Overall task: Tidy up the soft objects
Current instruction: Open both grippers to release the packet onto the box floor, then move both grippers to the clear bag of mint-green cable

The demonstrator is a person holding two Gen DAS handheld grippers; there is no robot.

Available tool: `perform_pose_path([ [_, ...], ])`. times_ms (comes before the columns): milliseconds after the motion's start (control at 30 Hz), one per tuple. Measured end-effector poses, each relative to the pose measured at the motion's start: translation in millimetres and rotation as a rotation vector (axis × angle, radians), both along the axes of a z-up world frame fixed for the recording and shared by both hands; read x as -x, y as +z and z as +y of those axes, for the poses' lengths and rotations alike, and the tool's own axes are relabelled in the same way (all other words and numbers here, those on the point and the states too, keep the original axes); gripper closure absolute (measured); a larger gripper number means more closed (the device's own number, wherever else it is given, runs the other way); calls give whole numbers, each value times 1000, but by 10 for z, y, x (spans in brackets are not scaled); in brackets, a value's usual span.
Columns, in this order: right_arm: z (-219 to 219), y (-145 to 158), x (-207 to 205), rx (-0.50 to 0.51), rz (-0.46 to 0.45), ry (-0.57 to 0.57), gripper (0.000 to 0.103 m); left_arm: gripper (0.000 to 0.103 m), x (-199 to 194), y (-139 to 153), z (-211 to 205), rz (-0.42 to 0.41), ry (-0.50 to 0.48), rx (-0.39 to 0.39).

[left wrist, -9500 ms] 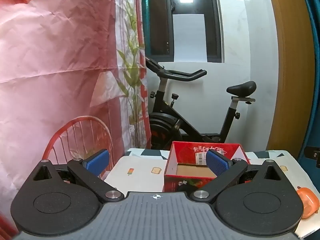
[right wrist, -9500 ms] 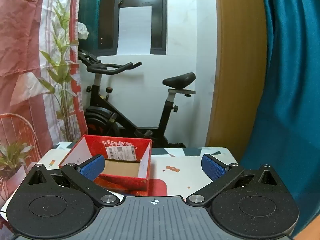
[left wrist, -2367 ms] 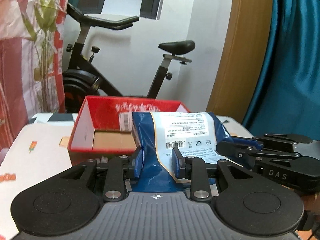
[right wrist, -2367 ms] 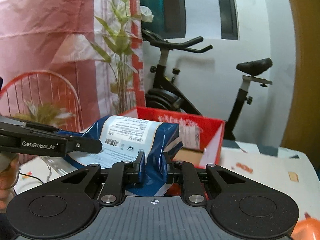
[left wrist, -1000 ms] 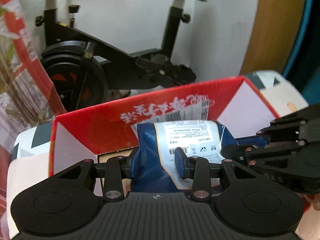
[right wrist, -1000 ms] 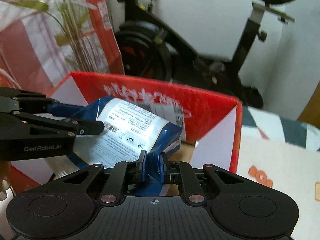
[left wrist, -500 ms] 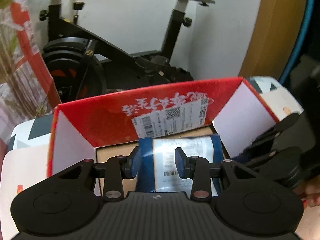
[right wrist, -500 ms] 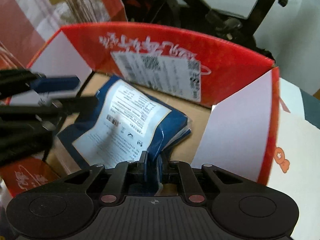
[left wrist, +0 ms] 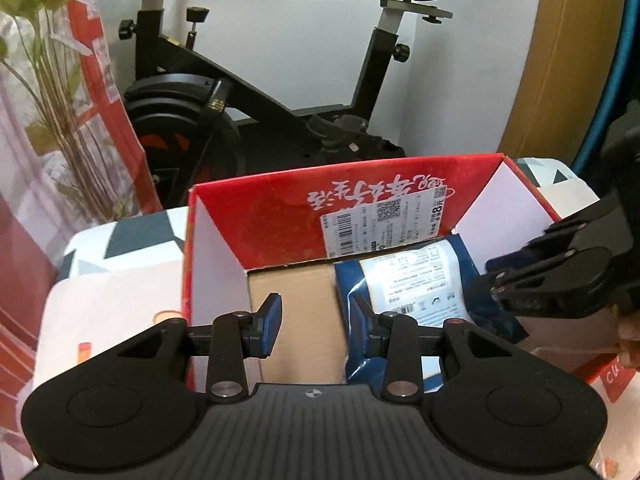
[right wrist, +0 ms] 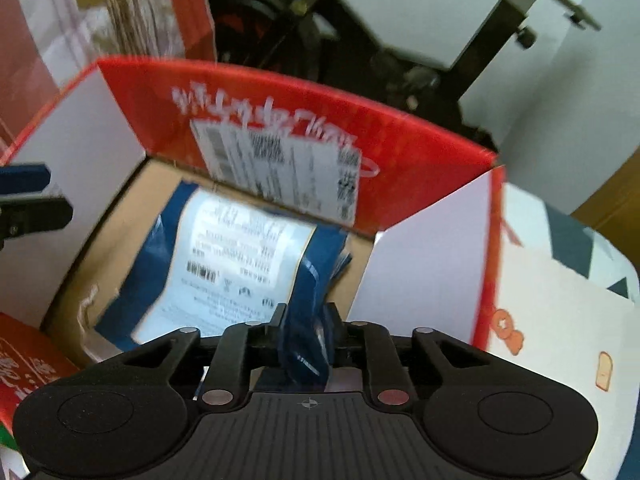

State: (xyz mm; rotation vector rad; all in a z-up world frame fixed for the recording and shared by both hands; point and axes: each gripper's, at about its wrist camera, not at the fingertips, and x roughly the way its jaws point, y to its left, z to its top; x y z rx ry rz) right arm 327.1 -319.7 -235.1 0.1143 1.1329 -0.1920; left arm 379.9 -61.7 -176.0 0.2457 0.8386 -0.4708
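Observation:
A blue bag with a white label [left wrist: 416,280] [right wrist: 232,248] lies on the cardboard floor of the open red box [left wrist: 280,216] [right wrist: 132,80], toward its right side. My left gripper [left wrist: 316,320] hangs open inside the box. Only bare cardboard shows between its fingers, and the bag is just right of its right finger. My right gripper [right wrist: 306,320] points down at the bag's near right corner. Its jaws are opening, and a crumpled blue fold stands loosely between them. Each gripper shows in the other view: the right gripper [left wrist: 496,280] and the left gripper [right wrist: 40,196].
The box stands on a table with a patterned cloth [left wrist: 120,280] [right wrist: 560,320]. Behind it is a black exercise bike [left wrist: 280,100], with a plant and a red curtain [left wrist: 48,80] at the left. A hand [left wrist: 628,340] shows at the far right edge.
The bag went down into the box and now rests on its floor. My left gripper has slid left off the bag. The right jaws have parted a little around the fold.

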Motion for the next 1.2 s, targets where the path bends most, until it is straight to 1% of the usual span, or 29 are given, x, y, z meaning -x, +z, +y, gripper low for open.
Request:
perform_pose_path([
  [33,-9,30,35,1,-23,-7,80,63,24,17,4,-6,-1,-4],
  [100,6,102,111,17,-53,-25,71,60,76,45,20,-25,0,-20],
  [167,36,179,207,15,-70,-29,54,56,124,59,52,-39,8,-31],
  [200,69,216,265,20,-81,-24,50,54,161,75,78,-47,15,-32],
  [267,142,295,379,48,-103,-13,39,44,248,125,154,-65,27,-25],
  [300,188,335,436,65,-116,-13,37,41,301,152,193,-78,35,-15],
  [367,246,412,556,94,-139,-41,35,20,429,204,289,-106,47,20],
  [400,259,445,616,102,-149,-58,34,15,504,225,337,-123,55,37],
  [433,268,469,681,102,-161,-68,28,9,584,239,377,-139,65,47],
  [467,291,488,746,98,-180,-70,18,6,661,249,414,-152,72,53],
  [500,313,510,822,95,-203,-71,13,5,750,252,451,-162,80,53],
  [533,339,541,908,96,-227,-74,5,4,814,241,464,-166,86,45],
  [633,404,632,1174,94,-309,-91,3,3,1057,178,527,-179,110,-17],
  [667,420,650,1254,88,-323,-103,1,3,1140,166,573,-178,111,-26],
  [733,427,683,1437,40,-345,-134,1,3,1304,126,655,-165,115,-22],
  [800,464,695,1622,-2,-363,-137,0,3,1490,90,734,-143,122,5],
  [900,609,672,1882,1,-392,-106,0,3,1766,18,829,-112,118,50],
  [1033,842,557,2188,-35,-415,-47,0,3,2084,-99,829,-77,90,95],
  [1133,1019,414,2373,-74,-404,-20,0,3,2300,-188,810,-63,73,126],
  [1200,1144,316,2459,-55,-382,-5,1,3,2418,-245,801,-66,67,142],
])
